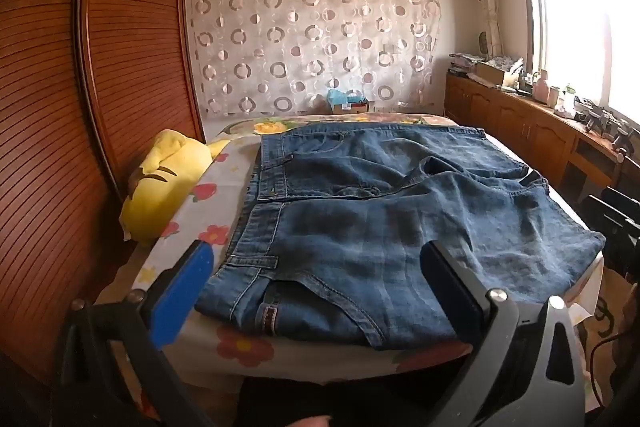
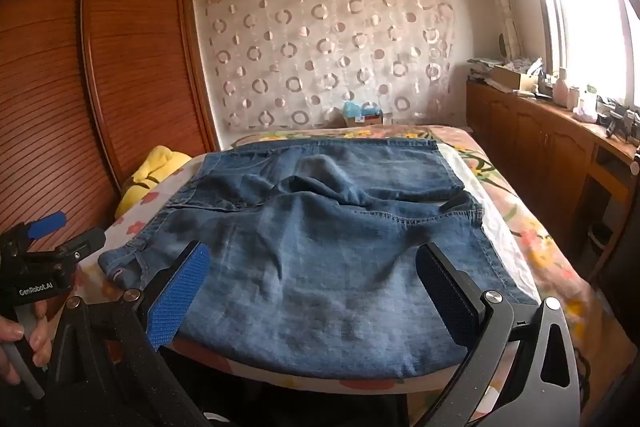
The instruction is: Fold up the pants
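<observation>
Blue denim pants (image 1: 372,219) lie on the flowered bed (image 1: 224,343), waistband at the left, legs doubled over toward the right. In the right wrist view the same pants (image 2: 320,267) fill the bed's near part. My left gripper (image 1: 316,267) hovers open over the near waistband corner, one blue pad left of the cloth and one dark pad above it. My right gripper (image 2: 312,267) is open above the near edge of the pants, nothing pinched. The left gripper (image 2: 48,231) also shows at the far left there, held by a hand (image 2: 20,339).
A yellow plush toy (image 1: 164,183) lies at the bed's left edge against the slatted wooden wardrobe (image 1: 60,131). A low wooden cabinet (image 1: 532,131) with clutter runs under the window on the right. A cardboard box (image 1: 350,105) sits beyond the bed by the patterned curtain.
</observation>
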Demonstrator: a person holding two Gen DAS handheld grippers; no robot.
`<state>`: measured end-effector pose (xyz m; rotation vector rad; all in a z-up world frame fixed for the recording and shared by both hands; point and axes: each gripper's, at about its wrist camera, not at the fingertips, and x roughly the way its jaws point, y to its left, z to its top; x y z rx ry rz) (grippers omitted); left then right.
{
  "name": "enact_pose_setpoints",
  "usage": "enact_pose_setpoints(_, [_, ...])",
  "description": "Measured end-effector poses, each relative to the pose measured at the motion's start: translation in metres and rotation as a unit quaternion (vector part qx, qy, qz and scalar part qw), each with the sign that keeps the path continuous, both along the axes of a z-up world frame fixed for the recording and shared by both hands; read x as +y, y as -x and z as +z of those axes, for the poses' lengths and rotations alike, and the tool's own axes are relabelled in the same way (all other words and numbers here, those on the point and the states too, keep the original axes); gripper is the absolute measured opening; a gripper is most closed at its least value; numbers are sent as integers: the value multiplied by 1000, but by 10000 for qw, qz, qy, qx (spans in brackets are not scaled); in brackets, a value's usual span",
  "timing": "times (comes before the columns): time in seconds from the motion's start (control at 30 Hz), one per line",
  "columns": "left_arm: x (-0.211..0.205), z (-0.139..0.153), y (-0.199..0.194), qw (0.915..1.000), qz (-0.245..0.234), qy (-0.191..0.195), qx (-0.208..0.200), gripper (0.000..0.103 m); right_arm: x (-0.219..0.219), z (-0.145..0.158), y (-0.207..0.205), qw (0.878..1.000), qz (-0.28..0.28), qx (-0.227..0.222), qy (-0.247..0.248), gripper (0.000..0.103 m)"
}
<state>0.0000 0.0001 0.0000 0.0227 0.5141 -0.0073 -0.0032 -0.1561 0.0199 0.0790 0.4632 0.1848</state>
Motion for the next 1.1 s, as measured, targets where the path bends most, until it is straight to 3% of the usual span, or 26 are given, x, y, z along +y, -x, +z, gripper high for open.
enact_pose_setpoints(1.1, [0, 0, 0, 10000, 8, -44, -54, 103, -3, -1, 0, 10000, -9, 17, -44, 103])
